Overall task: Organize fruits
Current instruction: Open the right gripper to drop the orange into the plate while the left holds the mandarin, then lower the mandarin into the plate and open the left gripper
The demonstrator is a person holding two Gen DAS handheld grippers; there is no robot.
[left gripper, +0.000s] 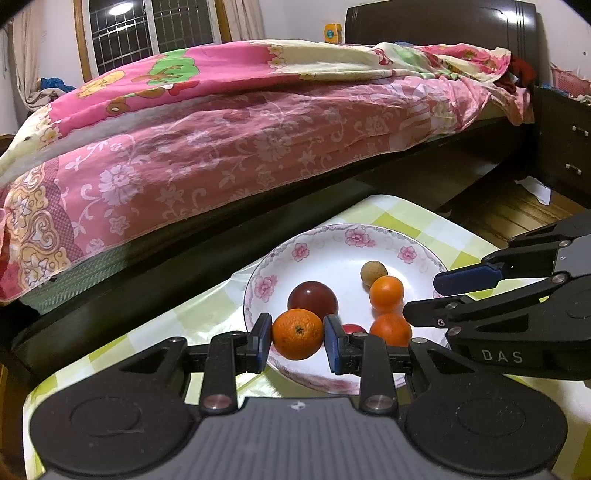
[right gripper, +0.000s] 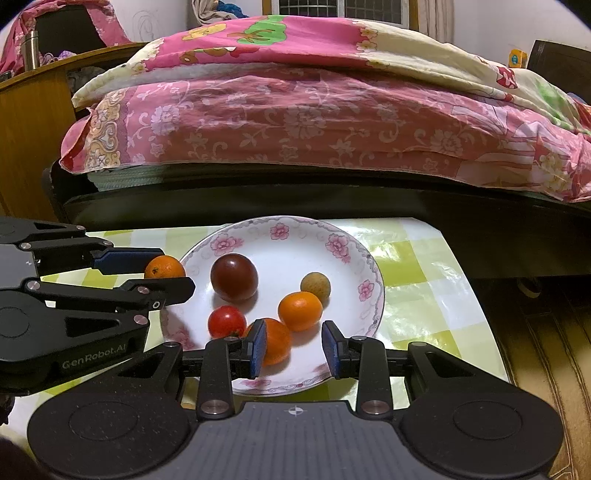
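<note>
Held orange point(left gripper: 297, 334): clamped between the two blue pads of the left gripper point(left gripper: 297, 338), above the near-left rim of the plate; in the right wrist view it shows at the plate's left edge, partly behind the gripper's fingers.
Left gripper: closed on the orange, both pads pressing its sides; it reaches in from the left in the right wrist view.
Right gripper point(right gripper: 293, 347): jaws stand apart with nothing pressed between them, over the near part of the plate; its left pad is in front of an orange lying on the plate, and I cannot tell whether it touches that fruit.
Plate point(right gripper: 343, 229): white with a pink flower border, on a table under a yellow-green checked cloth point(right gripper: 417, 273).
Fruit on the plate, near: an orange point(right gripper: 277, 341) behind the right gripper's left pad, a small red tomato point(right gripper: 226, 321) just left of it.
Fruit on the plate, middle: a second orange point(right gripper: 300, 310), just beside the near one.
Fruit on the plate, far: a dark red round fruit point(right gripper: 233, 277) at the left, a small tan round fruit point(right gripper: 315, 285) at the right, close behind the second orange.
Behind the table: a dark-framed bed point(right gripper: 258, 199) with pink flowered bedding point(right gripper: 295, 118).
Farthest: a barred window point(left gripper: 147, 29) beyond the bed.
</note>
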